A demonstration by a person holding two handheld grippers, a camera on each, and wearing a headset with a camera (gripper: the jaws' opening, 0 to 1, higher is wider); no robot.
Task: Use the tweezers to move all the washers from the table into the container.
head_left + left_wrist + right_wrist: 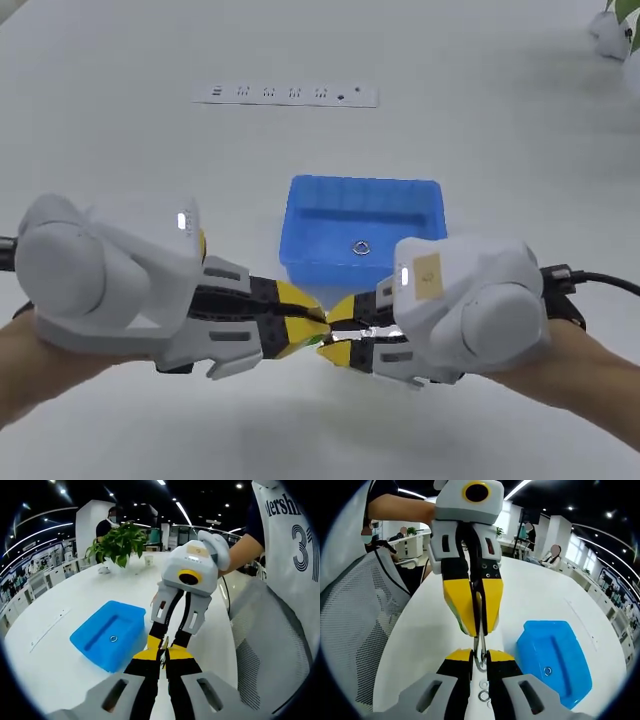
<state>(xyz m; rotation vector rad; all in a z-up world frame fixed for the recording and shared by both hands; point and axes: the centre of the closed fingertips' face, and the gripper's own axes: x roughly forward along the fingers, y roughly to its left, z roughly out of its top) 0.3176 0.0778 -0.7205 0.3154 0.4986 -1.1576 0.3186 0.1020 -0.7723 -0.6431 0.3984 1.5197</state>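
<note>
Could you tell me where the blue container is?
In the head view the blue container sits centrally, just beyond the left gripper and right gripper.

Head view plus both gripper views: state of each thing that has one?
left gripper: shut on tweezers
right gripper: shut on tweezers
tweezers: held by both grippers, off the table
container: open, holds one washer
loose washers: on table, not yet moved

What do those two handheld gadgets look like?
The left gripper and right gripper have rounded pale grey shells, black linkages and yellow-tipped fingers. A black cable trails from the right one, which bears a yellowish label. The person wears a white numbered jersey.
</note>
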